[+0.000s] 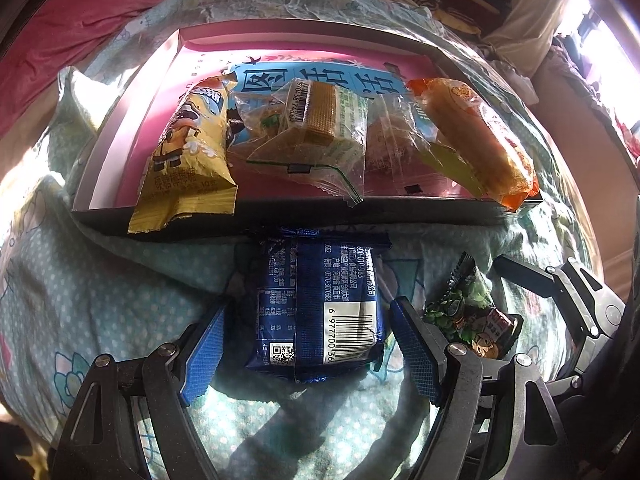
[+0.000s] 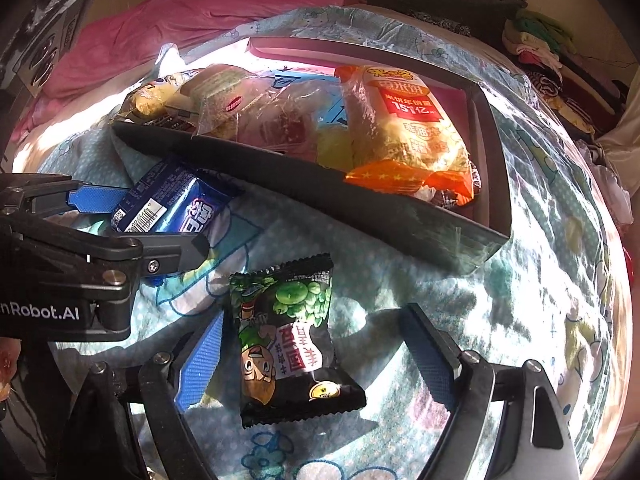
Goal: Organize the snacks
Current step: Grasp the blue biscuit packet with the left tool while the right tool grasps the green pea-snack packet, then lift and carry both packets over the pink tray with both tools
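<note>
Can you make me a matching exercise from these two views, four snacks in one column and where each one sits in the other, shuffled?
Things:
1. blue packet
2. green pea packet
3. yellow cartoon packet
4. orange rice cracker pack

Places:
A. left end of the tray, hanging over its front edge
B. on the bedspread between the right gripper fingers
C. right end of the tray
D. on the bedspread between the left gripper fingers

Pairs: 1-D, 2-B, 3-A, 4-C

I'm looking at a bed with a teal dotted sheet [image 2: 400, 280]; a shallow box [image 1: 280, 210], a blue snack pack [image 1: 316, 312] and a green pea packet [image 2: 288, 340] lie on it.
</note>
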A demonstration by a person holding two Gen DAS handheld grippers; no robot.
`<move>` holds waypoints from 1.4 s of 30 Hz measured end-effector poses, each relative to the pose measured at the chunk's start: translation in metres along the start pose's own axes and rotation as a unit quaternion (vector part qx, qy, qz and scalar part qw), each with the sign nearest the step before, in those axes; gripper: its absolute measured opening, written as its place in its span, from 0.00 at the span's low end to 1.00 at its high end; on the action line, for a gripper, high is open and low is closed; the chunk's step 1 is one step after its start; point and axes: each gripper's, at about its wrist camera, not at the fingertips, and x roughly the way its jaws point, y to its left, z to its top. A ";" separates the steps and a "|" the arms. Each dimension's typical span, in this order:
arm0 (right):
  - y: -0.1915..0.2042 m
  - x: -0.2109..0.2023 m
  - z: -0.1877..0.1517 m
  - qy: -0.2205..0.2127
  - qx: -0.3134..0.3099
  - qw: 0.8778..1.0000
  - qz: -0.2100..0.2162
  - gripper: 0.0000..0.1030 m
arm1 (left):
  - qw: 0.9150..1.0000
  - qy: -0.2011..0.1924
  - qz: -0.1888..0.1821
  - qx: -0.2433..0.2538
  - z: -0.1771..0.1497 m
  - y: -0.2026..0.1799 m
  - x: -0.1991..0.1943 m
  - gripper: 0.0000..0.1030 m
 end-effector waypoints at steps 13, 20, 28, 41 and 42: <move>-0.011 -0.011 0.002 -0.017 0.019 0.999 0.025 0.46 | 1.000 -0.012 -0.001 0.002 0.000 0.003 0.004 0.75; -0.011 -0.018 0.004 -0.035 0.034 0.996 0.077 0.43 | 0.999 -0.029 0.006 0.014 -0.008 0.007 -0.003 0.54; -0.020 -0.022 0.004 -0.048 0.074 0.988 0.125 0.42 | 0.999 -0.038 -0.033 -0.008 -0.014 0.025 -0.016 0.51; -0.027 -0.038 0.006 -0.089 0.101 0.977 0.164 0.41 | 0.998 -0.052 -0.040 -0.018 -0.012 0.030 -0.041 0.51; -0.026 -0.039 0.006 -0.092 0.100 0.977 0.166 0.41 | 0.998 -0.054 -0.038 -0.017 -0.013 0.029 -0.042 0.51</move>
